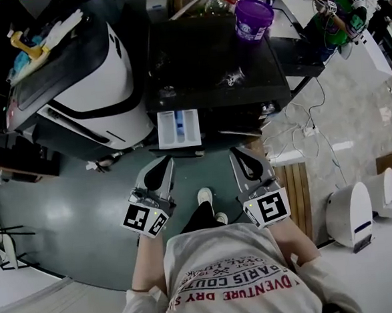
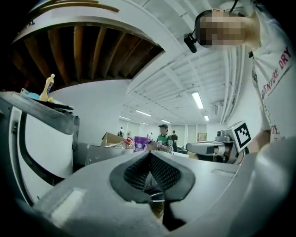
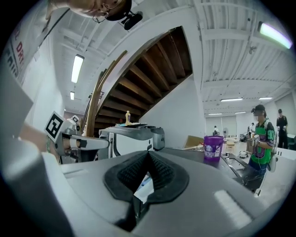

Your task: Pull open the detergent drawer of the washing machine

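The detergent drawer (image 1: 178, 128) is sticking out of the front of the dark-topped washing machine (image 1: 209, 58), showing its white and blue compartments from above. The left gripper (image 1: 166, 163) and right gripper (image 1: 240, 153) are hovering near it without touching, each with jaws pressed together on nothing. A purple bucket (image 1: 253, 18) is sitting on the machine's top.

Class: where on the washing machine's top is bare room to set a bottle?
Bare: the washing machine top, from its left edge toward the purple bucket. Crowded: the bucket's corner, and the front by the open detergent drawer.
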`<action>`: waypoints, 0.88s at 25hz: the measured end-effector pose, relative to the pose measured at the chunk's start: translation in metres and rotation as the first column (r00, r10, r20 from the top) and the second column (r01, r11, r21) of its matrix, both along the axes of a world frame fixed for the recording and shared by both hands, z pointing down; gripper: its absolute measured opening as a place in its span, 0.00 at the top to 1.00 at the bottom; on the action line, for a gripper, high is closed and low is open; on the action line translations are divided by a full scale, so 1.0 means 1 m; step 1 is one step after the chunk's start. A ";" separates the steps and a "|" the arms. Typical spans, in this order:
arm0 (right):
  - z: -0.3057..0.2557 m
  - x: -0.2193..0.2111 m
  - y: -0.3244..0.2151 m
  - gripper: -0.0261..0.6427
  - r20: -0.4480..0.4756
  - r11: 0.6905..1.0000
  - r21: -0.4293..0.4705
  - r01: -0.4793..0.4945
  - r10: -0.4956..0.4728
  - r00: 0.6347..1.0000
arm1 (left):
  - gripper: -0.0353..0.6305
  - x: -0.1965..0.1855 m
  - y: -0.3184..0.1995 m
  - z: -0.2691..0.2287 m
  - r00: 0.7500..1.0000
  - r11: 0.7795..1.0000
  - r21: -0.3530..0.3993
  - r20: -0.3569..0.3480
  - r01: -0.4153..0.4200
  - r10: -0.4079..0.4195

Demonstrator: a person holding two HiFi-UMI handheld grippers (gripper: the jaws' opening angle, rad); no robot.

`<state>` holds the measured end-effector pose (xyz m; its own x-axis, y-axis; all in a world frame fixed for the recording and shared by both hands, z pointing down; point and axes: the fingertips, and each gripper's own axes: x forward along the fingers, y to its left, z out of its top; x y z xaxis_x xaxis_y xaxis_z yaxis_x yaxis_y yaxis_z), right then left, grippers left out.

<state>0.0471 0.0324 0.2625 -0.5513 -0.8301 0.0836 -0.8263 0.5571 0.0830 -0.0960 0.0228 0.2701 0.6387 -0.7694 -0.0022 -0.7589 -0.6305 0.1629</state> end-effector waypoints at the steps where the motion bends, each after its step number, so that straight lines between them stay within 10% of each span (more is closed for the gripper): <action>1: -0.004 0.002 0.000 0.96 0.002 1.000 0.007 -0.003 0.003 1.000 | 0.96 0.001 0.000 -0.006 1.000 1.000 0.010 0.020 -0.005 0.005; 7: -0.022 0.003 -0.004 0.96 -0.011 0.999 0.044 -0.004 0.005 1.000 | 0.96 0.010 -0.005 -0.032 0.992 0.998 0.053 0.120 -0.036 0.030; 22: -0.037 -0.002 0.000 0.96 -0.003 0.998 0.065 0.023 -0.022 1.000 | 0.96 0.007 -0.009 -0.055 0.994 0.995 0.098 0.110 -0.021 0.010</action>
